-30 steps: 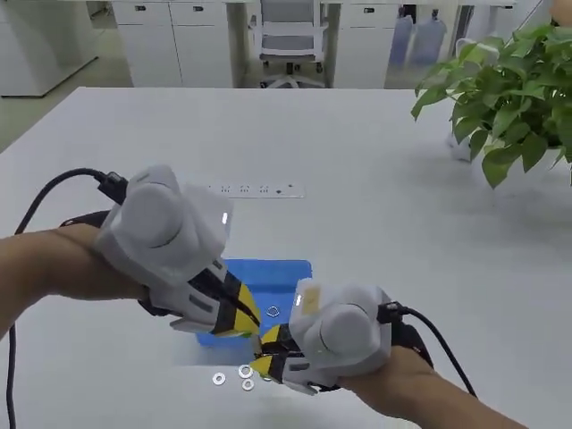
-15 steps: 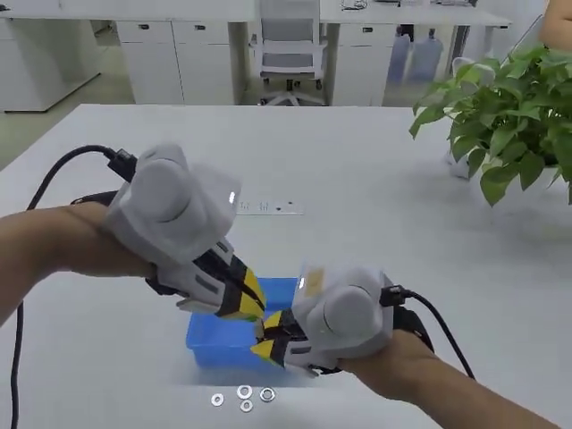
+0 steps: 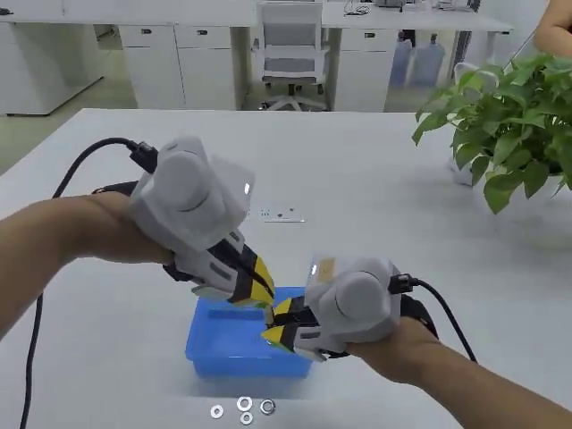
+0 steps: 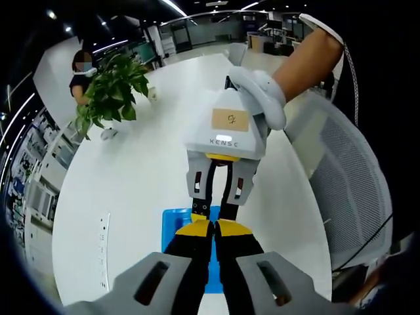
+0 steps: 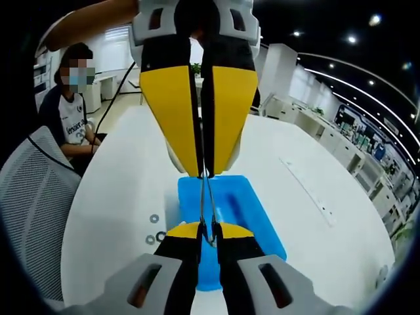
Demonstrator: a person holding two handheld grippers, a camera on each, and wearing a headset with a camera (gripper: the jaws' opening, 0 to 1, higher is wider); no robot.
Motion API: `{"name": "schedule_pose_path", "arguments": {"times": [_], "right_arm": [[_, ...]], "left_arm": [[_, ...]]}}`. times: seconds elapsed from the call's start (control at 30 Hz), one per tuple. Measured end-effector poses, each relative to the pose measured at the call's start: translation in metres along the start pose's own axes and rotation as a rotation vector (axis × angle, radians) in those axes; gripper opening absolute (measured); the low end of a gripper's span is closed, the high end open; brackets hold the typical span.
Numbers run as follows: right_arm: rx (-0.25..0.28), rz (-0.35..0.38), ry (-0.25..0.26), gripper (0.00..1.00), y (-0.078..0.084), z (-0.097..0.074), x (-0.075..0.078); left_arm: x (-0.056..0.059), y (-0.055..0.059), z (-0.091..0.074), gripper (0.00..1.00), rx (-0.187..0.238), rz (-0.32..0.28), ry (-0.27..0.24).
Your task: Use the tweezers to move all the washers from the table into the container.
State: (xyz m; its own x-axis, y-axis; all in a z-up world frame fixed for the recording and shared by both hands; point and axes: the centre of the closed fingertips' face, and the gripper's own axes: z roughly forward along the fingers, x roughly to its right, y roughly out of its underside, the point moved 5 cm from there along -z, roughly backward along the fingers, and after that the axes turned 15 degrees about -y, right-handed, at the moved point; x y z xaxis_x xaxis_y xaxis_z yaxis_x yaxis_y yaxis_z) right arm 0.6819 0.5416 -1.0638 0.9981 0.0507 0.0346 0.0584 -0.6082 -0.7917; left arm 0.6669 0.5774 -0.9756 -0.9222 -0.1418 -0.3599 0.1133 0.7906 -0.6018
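Note:
A pair of thin metal tweezers (image 5: 206, 197) runs between my two grippers, which meet tip to tip above the blue container (image 3: 201, 344). My left gripper (image 3: 259, 288) comes down from the upper left and is shut on one end of the tweezers. My right gripper (image 3: 275, 329) faces it from the lower right and is shut on the other end. In the right gripper view, my right gripper (image 5: 209, 231) and the left gripper (image 5: 205, 167) hang over the container (image 5: 243, 210). Several washers (image 3: 244, 406) lie on the table in front of the container. Whether the tweezers hold a washer is hidden.
A potted plant (image 3: 509, 98) stands at the table's right edge. A white power strip (image 3: 281, 214) lies beyond the container. An office chair (image 3: 290, 45) and cabinets stand past the table. A seated person (image 5: 72, 98) and a mesh chair (image 5: 39, 184) are beside the table.
Both grippers with the tweezers have lifted from beside the washers and moved back over the blue container. The head camera has tilted, shifting the whole scene down.

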Motion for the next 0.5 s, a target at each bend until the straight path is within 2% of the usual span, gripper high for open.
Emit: {"name": "schedule_pose_path", "arguments": {"times": [0.5], "right_arm": [[-0.022, 0.048, -0.023, 0.10, 0.025, 0.011, 0.019]], "left_arm": [[-0.012, 0.015, 0.031, 0.06, -0.031, -0.004, 0.014]]}}
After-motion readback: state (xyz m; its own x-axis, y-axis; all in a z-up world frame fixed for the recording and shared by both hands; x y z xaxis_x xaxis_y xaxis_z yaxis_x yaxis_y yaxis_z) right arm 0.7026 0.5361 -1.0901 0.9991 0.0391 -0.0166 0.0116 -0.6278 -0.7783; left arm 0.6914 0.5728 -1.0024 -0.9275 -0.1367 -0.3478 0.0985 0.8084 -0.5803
